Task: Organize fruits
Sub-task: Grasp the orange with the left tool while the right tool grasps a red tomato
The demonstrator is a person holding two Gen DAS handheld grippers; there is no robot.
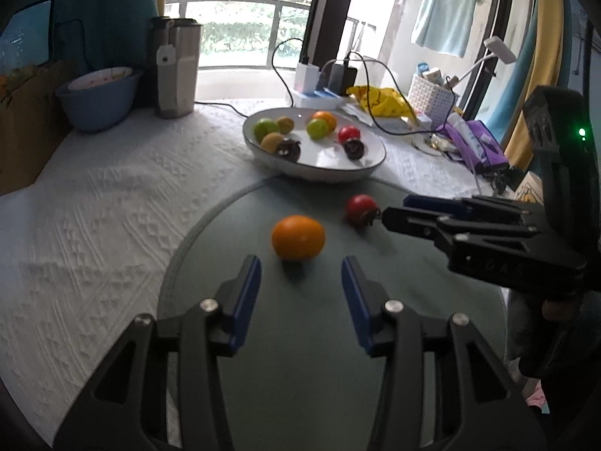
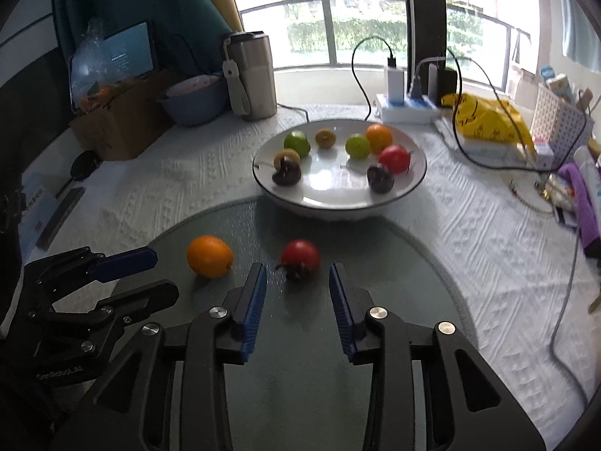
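Behind everything we see a wide window with a balcony railing, and in front of it the worktop (image 2: 469,225) under a white textured cloth, with a round grey-green glass mat (image 2: 394,282) laid on its near part. On the cloth beyond the mat stands a white bowl (image 2: 415,184) with a dark rim, holding two green fruits, two brownish ones, an orange one, a red one and two dark purple ones.

Next in size come our two tools. Our left gripper (image 1: 300,267) is tilted down over the mat, its blue-padded jaws partly apart with nothing between them. Our right gripper (image 2: 298,272) is angled down likewise, its jaws a little apart and holding nothing.

On the mat, the orange (image 1: 298,236) lies just ahead of the left gripper's fingertips, centred on the gap and apart from both pads. The small red fruit (image 2: 301,256), its dark stem end turned toward us, sits just beyond the right gripper's tips, in line with the opening, untouched. The two fruits lie near each other, not touching.
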